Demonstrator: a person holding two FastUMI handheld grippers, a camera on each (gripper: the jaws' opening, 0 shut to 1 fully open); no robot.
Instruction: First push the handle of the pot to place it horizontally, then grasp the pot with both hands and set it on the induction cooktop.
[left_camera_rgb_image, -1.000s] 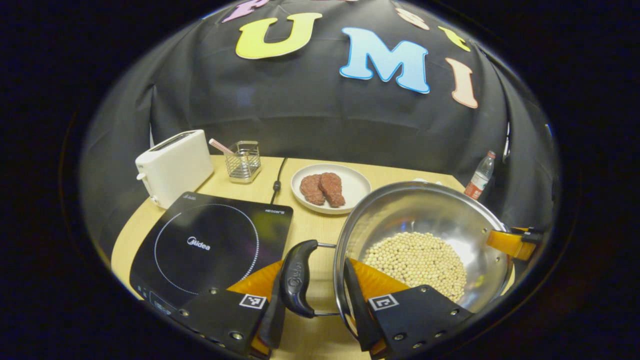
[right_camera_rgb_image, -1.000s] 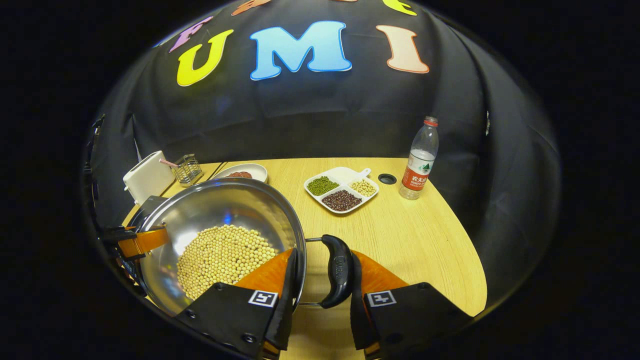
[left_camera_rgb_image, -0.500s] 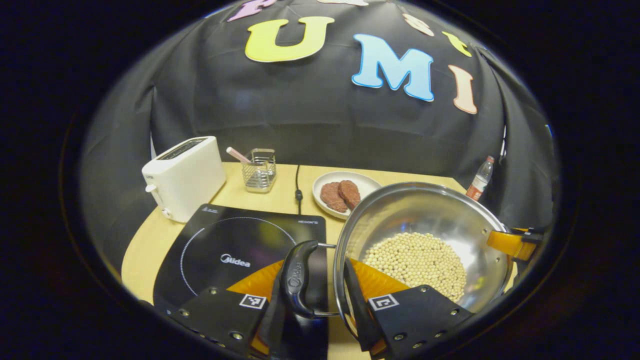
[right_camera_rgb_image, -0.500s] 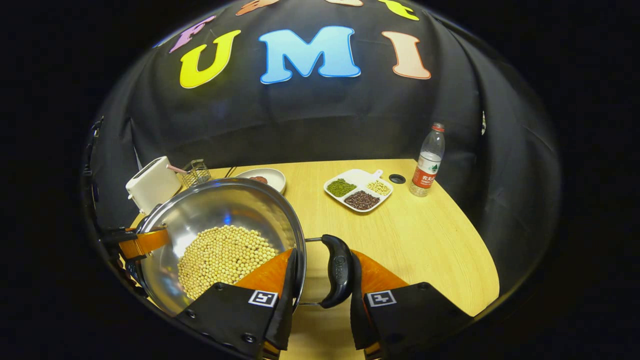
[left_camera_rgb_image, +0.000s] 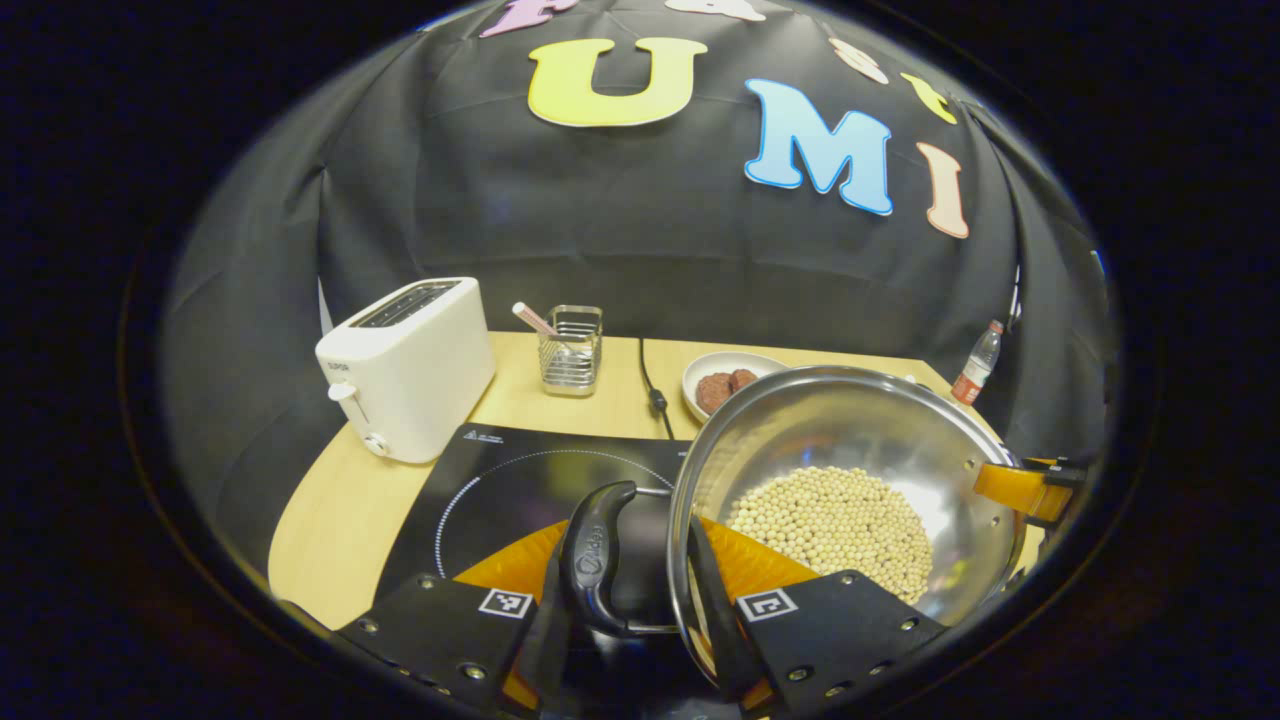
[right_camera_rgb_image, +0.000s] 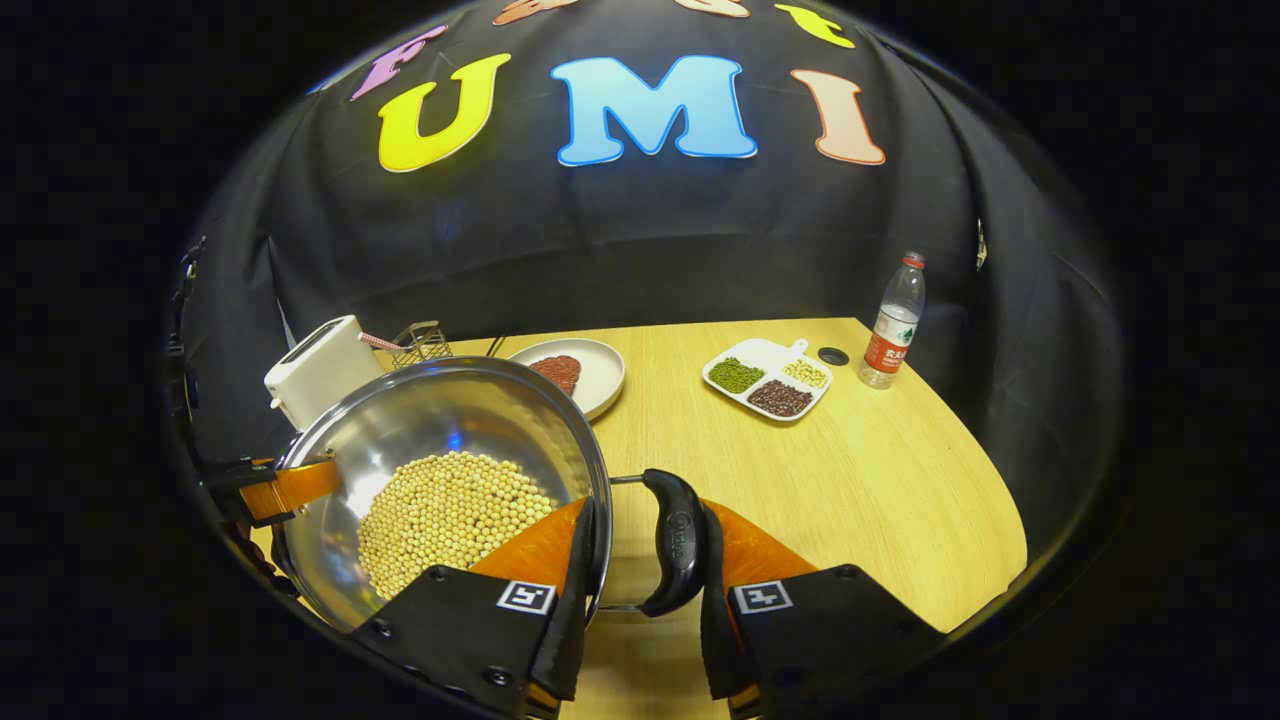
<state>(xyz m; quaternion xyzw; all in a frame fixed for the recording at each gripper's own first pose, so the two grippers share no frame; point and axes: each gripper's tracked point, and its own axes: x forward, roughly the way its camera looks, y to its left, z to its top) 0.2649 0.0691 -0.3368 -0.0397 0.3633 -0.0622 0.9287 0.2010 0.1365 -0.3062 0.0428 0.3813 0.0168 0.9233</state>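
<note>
A steel pot (left_camera_rgb_image: 850, 470) holding pale beans (left_camera_rgb_image: 835, 520) is carried between two grippers above a wooden table (right_camera_rgb_image: 850, 480); the left gripper (left_camera_rgb_image: 625, 610) has both fingers clenched on the pot's black left handle (left_camera_rgb_image: 592, 560), directly over the black induction cooktop (left_camera_rgb_image: 520, 480); in the right gripper view, the right gripper (right_camera_rgb_image: 640, 590) grips the pot's right handle (right_camera_rgb_image: 675, 540) the same way; a white toaster (left_camera_rgb_image: 405, 365), a wire holder (left_camera_rgb_image: 570, 350) and a plate of meat (left_camera_rgb_image: 722, 385) sit behind the cooktop.
</note>
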